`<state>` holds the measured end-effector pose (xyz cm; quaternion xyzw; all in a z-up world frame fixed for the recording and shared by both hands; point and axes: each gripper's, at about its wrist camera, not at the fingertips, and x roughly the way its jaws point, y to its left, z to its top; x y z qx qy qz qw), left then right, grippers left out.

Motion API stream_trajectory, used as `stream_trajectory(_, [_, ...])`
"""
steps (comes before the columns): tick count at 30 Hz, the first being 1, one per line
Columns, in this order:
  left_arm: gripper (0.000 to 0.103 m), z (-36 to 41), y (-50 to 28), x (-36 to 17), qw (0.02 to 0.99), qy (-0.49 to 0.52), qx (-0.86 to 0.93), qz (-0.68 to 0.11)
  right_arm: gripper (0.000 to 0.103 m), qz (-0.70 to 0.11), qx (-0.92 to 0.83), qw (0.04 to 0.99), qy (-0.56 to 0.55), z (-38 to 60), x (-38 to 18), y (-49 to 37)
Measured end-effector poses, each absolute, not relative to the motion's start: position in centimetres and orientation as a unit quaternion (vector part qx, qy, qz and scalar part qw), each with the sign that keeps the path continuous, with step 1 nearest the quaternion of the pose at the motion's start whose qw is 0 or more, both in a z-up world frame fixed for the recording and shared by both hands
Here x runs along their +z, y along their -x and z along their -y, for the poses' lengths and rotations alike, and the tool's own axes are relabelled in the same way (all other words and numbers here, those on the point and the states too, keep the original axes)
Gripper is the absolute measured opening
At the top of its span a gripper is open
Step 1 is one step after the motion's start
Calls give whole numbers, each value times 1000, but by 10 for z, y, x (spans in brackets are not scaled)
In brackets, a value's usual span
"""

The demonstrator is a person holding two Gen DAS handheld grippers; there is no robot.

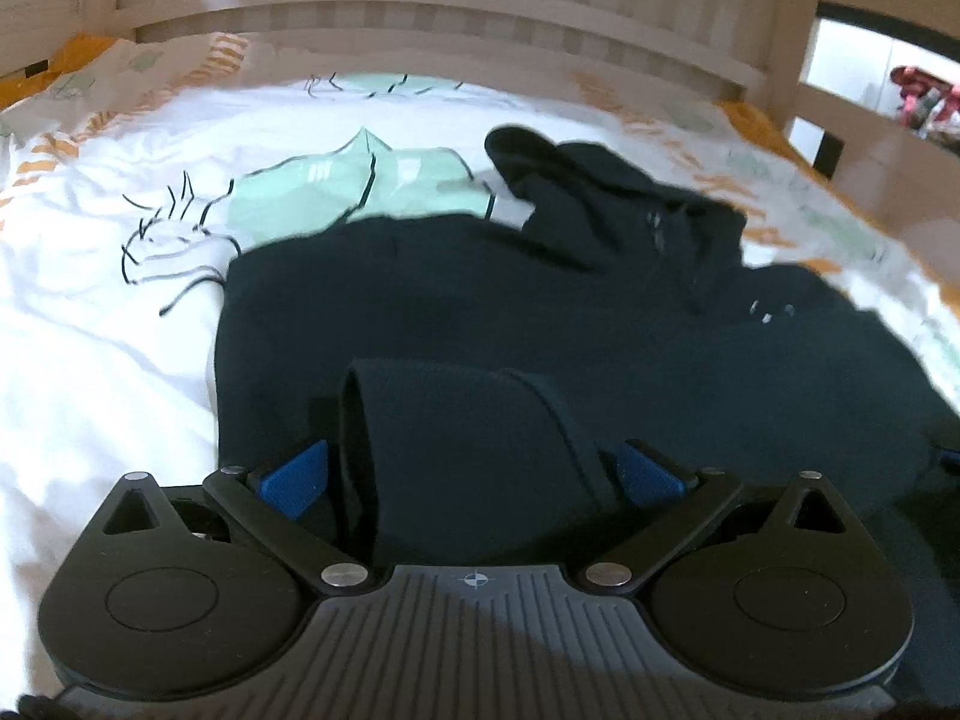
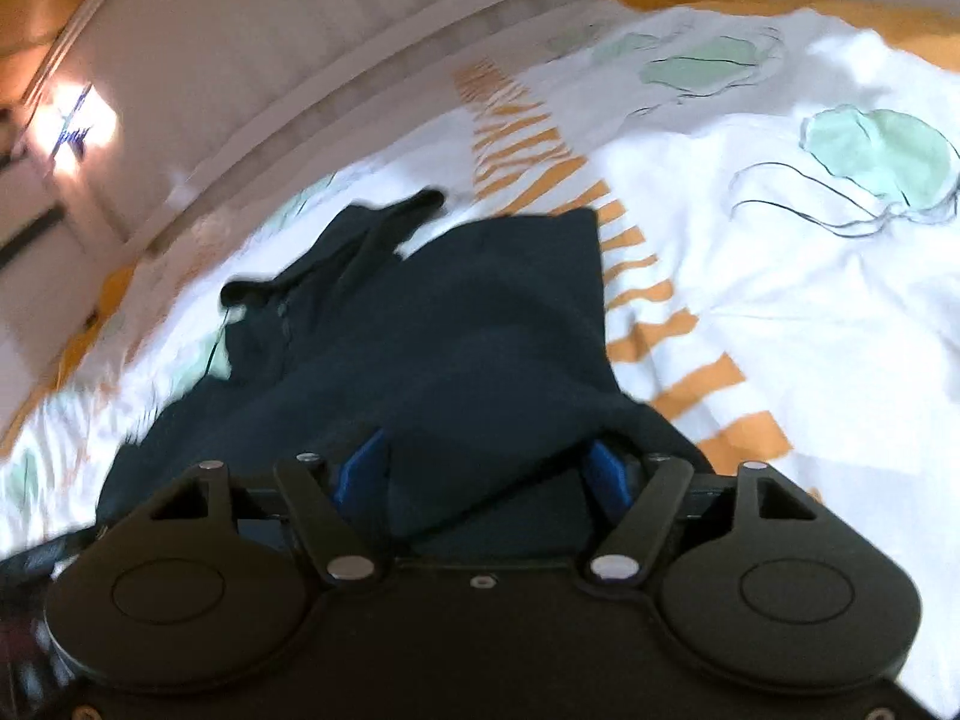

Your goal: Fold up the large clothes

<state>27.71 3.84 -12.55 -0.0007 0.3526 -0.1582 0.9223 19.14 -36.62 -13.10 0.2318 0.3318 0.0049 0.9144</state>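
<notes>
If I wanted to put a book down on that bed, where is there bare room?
Left of the dark garment, the white bedcover is bare out to its edge. On the other side, the cover beyond the orange stripes is free too. The middle is crowded with the garment and both hand-held grippers.

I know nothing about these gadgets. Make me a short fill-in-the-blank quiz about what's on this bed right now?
1. The dark garment lies on a bedsheet that is mostly ____ in colour.
2. The stripes printed on the sheet beside the garment are ____.
3. The pads on the left gripper are ____ in colour.
4. Between the jaws of the right gripper sits a bunch of dark ____.

Missing words: white; orange; blue; cloth
</notes>
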Motion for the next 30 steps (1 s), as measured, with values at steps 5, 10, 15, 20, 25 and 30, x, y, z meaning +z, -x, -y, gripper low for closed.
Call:
stream_trajectory(5, [103,-38,-273,-132,927,-7,-155,-342,75,-361,40,919,-151,353,-113,-173])
stream_trajectory(10, [103,-34,-272,-135,929,-19,-149,-337,79,-307,68,944,-96,334,-85,-172])
stream_trajectory(15, [103,-38,-272,-137,931,-10,-152,-332,79,-307,48,947,-86,326,-94,-220])
stream_trajectory(20, [103,-37,-271,-139,933,-13,-149,-328,77,-344,-11,937,-53,326,-130,-252])
stream_trajectory(25, [103,-37,-271,-140,934,-14,-149,-326,81,-325,-38,945,-22,316,-140,-246])
stream_trajectory(30, [103,-37,-271,-141,934,-13,-148,-326,85,-319,-45,946,-16,313,-144,-247])
